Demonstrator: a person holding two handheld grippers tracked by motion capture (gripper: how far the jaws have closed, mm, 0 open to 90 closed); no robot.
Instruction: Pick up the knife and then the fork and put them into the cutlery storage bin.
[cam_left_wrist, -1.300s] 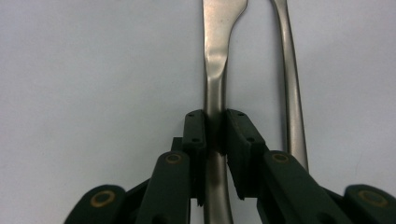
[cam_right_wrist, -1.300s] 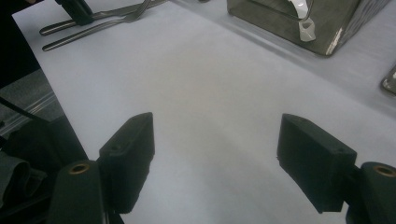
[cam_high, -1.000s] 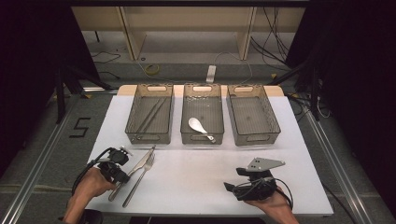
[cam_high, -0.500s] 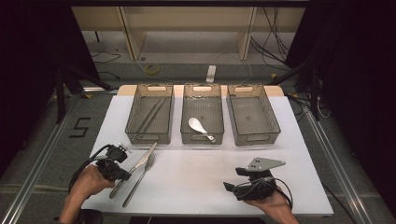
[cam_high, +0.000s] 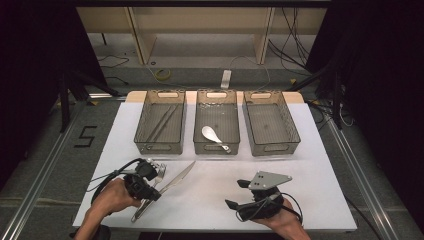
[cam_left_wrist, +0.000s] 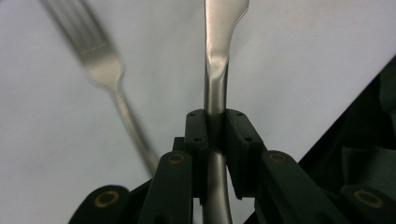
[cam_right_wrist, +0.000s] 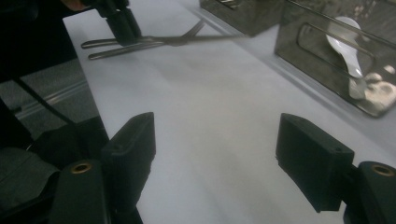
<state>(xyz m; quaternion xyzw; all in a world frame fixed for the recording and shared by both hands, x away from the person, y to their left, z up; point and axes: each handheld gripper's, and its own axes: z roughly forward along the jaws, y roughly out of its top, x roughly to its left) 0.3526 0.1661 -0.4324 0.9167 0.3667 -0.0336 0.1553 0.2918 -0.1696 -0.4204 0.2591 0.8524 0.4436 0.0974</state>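
My left gripper (cam_high: 149, 186) (cam_left_wrist: 215, 122) is shut on the handle of a steel table knife (cam_high: 179, 176) (cam_left_wrist: 219, 56). The knife's blade points up and right toward the trays, lifted off the white table (cam_high: 210, 180). A steel fork (cam_high: 159, 173) (cam_left_wrist: 100, 60) lies on the table just left of the knife, untouched. My right gripper (cam_high: 236, 194) (cam_right_wrist: 215, 140) hovers open over bare table at the near right, nothing between its jaws. In the right gripper view the knife (cam_right_wrist: 205, 39) and the fork (cam_right_wrist: 194, 29) lie far off at the top.
Three wire-mesh trays stand in a row at the back. The left tray (cam_high: 142, 122) holds long thin utensils, the middle tray (cam_high: 200, 125) holds a white spoon (cam_high: 212, 135) (cam_right_wrist: 343, 44), and nothing shows in the right tray (cam_high: 292, 125). The table's front edge runs close beneath both hands.
The left gripper has lifted the knife and moved it to the right, away from the fork. The right hand has shifted slightly.
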